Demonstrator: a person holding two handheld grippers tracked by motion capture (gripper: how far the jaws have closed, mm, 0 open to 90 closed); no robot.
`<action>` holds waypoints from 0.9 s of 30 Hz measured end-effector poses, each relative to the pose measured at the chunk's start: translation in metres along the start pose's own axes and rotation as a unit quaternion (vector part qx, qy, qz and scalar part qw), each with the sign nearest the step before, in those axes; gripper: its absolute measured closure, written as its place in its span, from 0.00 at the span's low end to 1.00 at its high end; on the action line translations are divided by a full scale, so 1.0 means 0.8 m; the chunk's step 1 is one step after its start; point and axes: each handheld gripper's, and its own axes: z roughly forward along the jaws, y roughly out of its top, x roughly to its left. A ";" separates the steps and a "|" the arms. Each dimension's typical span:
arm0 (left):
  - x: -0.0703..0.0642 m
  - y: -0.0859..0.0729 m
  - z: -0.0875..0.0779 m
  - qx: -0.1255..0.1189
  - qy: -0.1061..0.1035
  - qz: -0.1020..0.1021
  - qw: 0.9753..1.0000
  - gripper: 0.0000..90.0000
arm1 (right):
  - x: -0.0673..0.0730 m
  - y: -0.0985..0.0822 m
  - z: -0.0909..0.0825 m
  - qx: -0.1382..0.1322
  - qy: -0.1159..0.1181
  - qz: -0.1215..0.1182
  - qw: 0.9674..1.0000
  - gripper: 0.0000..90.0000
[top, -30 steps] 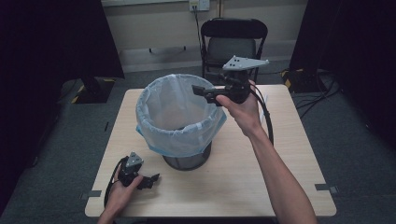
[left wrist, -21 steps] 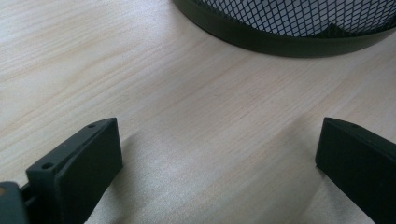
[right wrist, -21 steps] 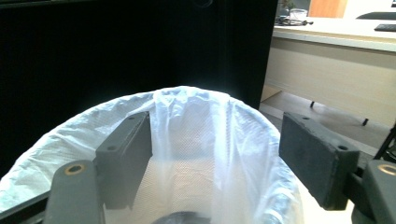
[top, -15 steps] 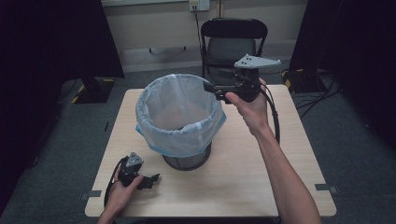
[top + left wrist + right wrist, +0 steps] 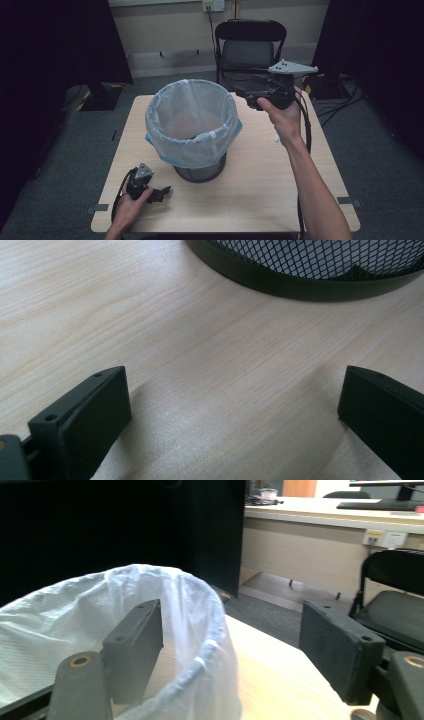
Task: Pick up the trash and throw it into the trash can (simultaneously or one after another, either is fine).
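Nearest the camera, the left gripper [image 5: 159, 192] is parked on the table [image 5: 260, 200] just in front of the bin's base, jaws spread wide with nothing but bare wood between them. It hasn't budged over the last second. Mid-table, the wire bin [image 5: 192, 131] is standing upright with the white bag [image 5: 75, 625] already folded over its rim. Further back, the right gripper [image 5: 239, 91] has been pulled away from the rim toward the far right corner; a second ago it was right over the bag's edge. Its jaws have just been opened and nothing is held between them, the rim being off to one side. So the liner looks released and pretty much seated, probably only a tidy-up left.
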 end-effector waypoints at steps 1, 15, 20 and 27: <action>0.000 0.000 0.000 0.000 0.000 0.000 1.000 0.00 | -0.001 0.000 -0.001 0.002 -0.003 -0.001 1.000 0.28; 0.000 0.000 0.000 0.000 0.000 0.000 1.000 0.00 | -0.032 -0.038 -0.025 0.026 -0.048 0.015 0.998 0.31; 0.000 0.000 0.000 0.001 0.000 0.001 1.000 0.00 | -0.043 -0.055 -0.034 0.035 -0.061 0.020 0.997 0.31; -0.001 0.000 -0.001 0.001 0.004 0.001 1.000 0.00 | -0.056 -0.085 -0.042 0.059 -0.082 0.031 0.994 0.31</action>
